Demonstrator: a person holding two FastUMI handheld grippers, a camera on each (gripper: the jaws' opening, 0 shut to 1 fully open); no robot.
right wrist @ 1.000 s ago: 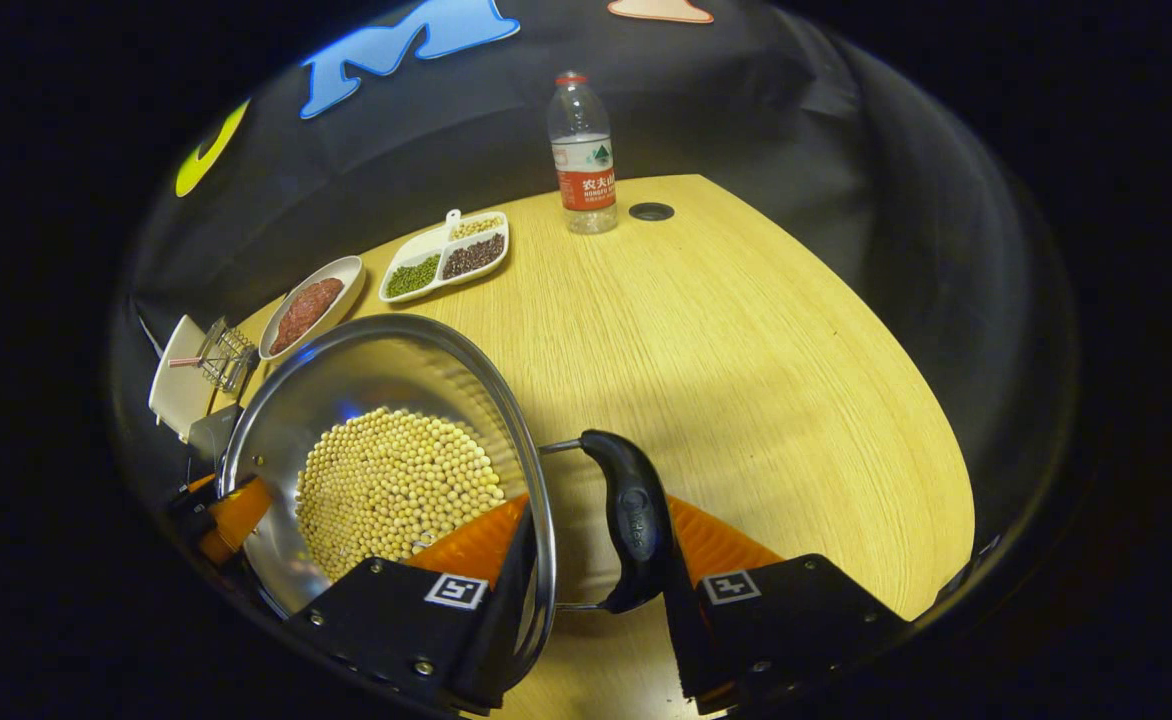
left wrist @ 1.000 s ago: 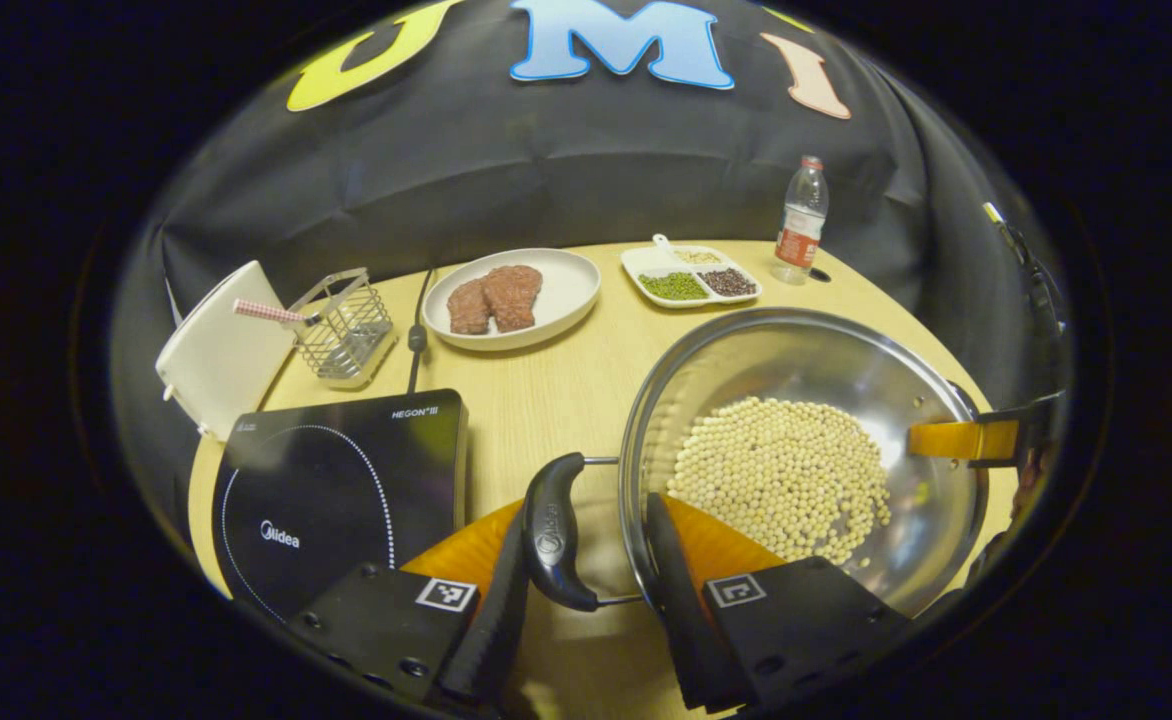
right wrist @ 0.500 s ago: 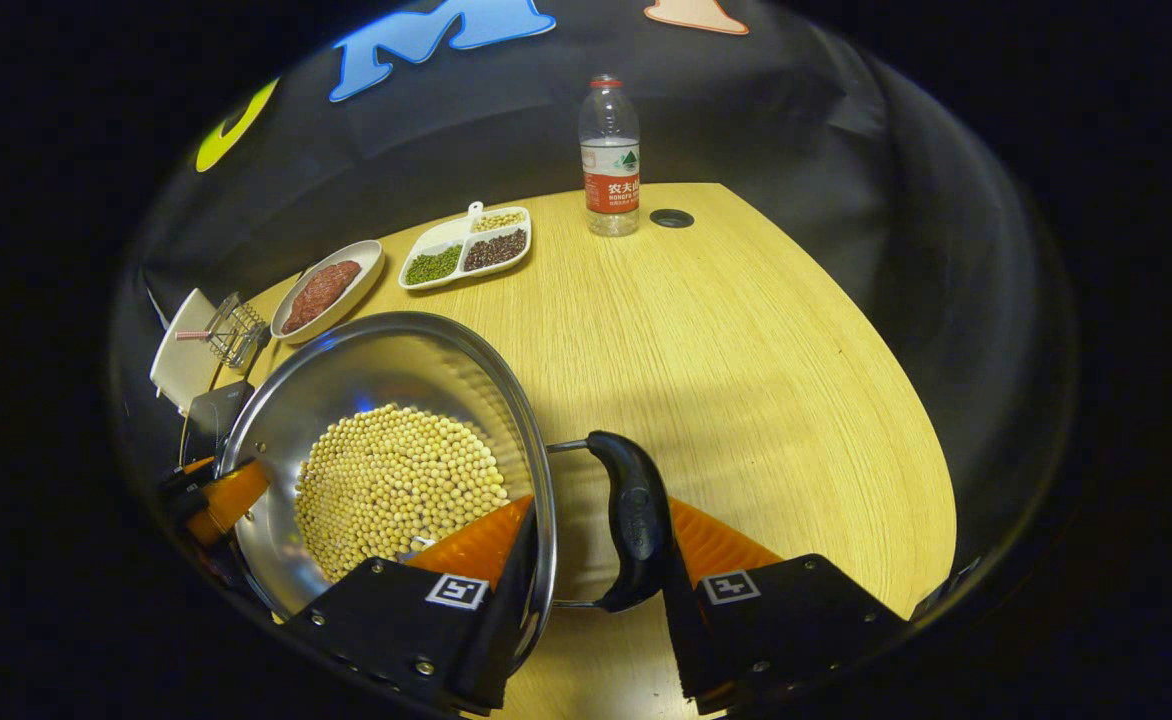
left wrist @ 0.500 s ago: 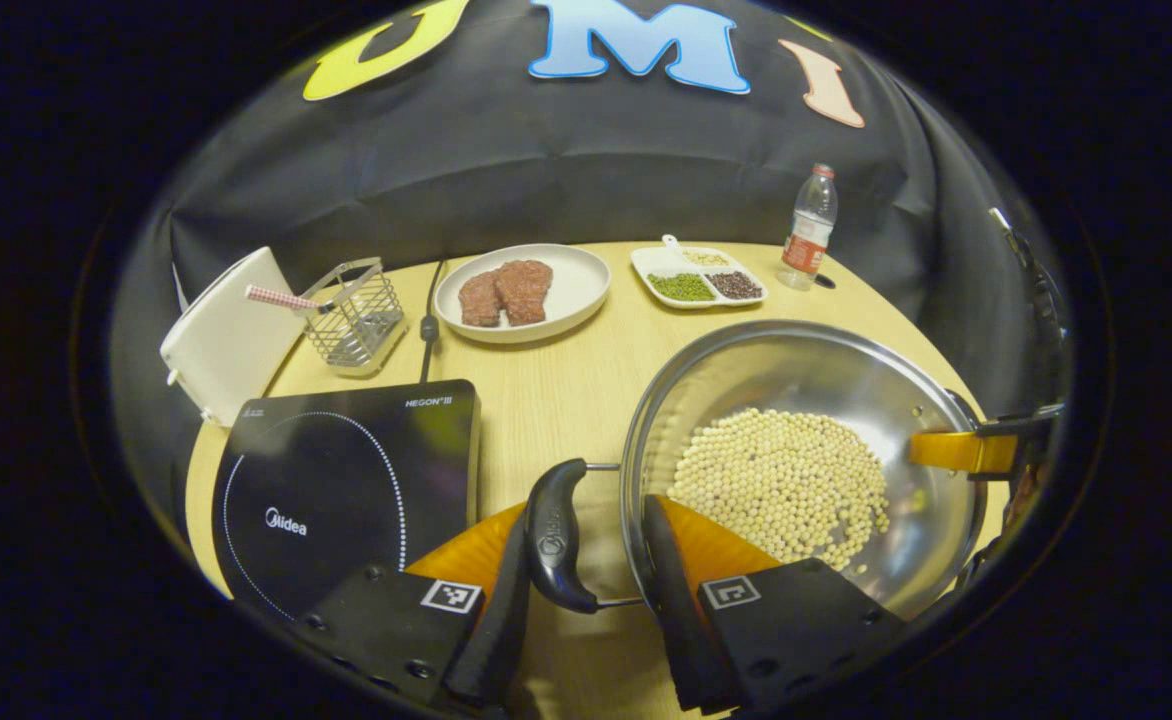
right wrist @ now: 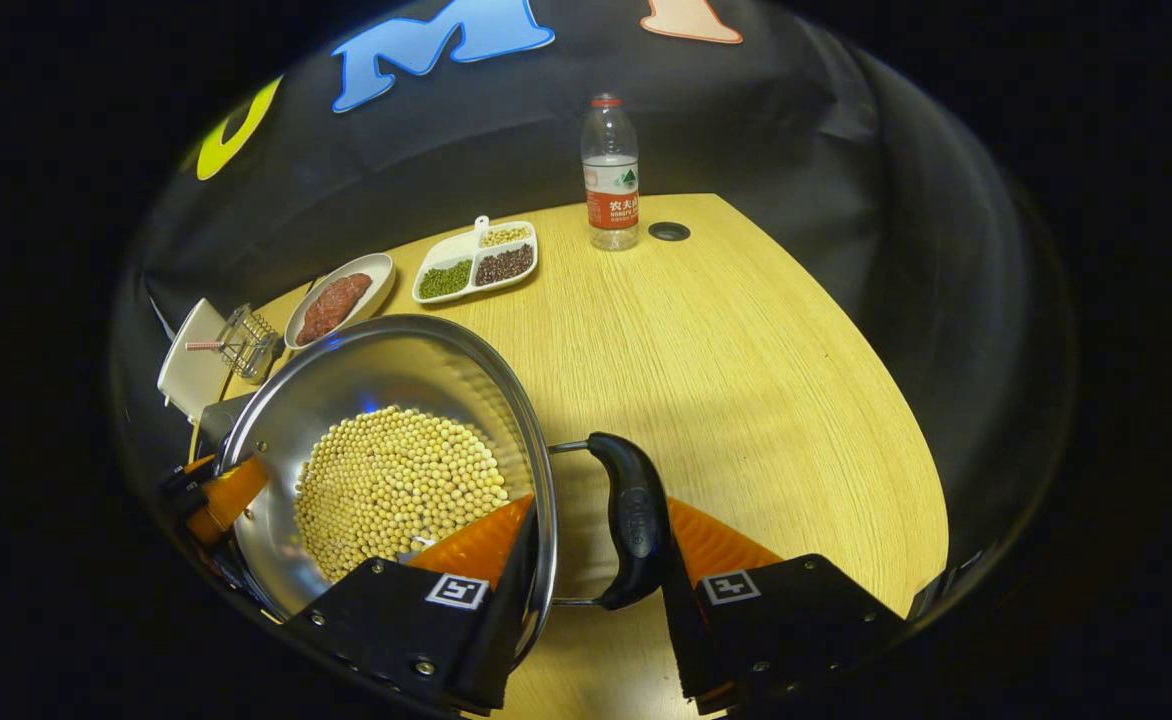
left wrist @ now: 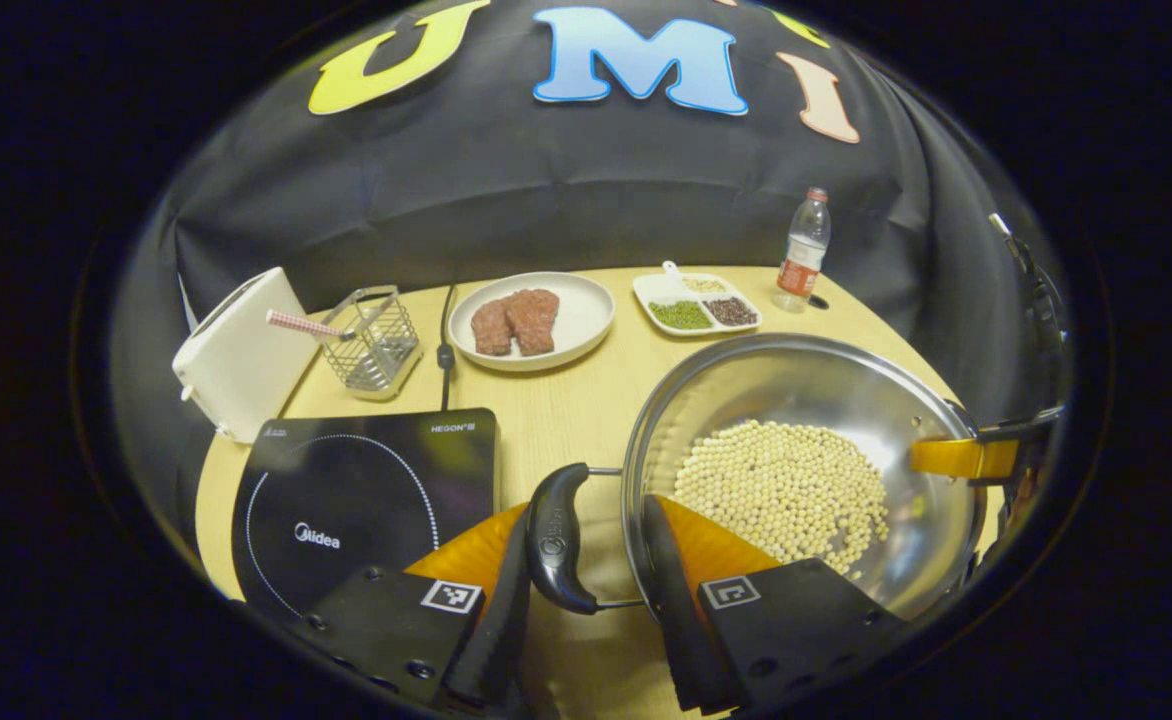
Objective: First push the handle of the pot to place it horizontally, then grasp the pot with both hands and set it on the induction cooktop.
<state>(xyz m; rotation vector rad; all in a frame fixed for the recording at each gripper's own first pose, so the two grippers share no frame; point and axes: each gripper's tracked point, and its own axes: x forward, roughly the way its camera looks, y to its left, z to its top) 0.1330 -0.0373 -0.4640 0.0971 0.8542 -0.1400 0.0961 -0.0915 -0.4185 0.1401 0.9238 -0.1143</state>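
A steel pot point(left wrist: 806, 390) holding pale beans point(left wrist: 781, 490) is gripped from both sides. My left gripper point(left wrist: 586, 560) is shut on the pot at its black side handle point(left wrist: 554, 535), one finger outside the handle and the other inside the rim. My right gripper point(right wrist: 596, 560) is shut the same way on the opposite black handle point(right wrist: 631, 515) of the pot point(right wrist: 386, 375). Each gripper shows across the pot from the other, the right gripper point(left wrist: 961, 457) and the left gripper point(right wrist: 221, 495). The black induction cooktop point(left wrist: 366, 495) lies on the table left of the pot.
Behind the cooktop stand a white box point(left wrist: 236, 355) and a wire basket point(left wrist: 371, 340). A plate of meat point(left wrist: 531, 320), a divided dish of beans point(left wrist: 696, 303) and a water bottle point(left wrist: 804, 250) line the table's far edge. Bare wooden table point(right wrist: 746, 380) spreads right of the pot.
Both grippers have moved together with the pot held fast. The table things have slid lower in both views, and the cooktop has shifted slightly right in the left gripper view.
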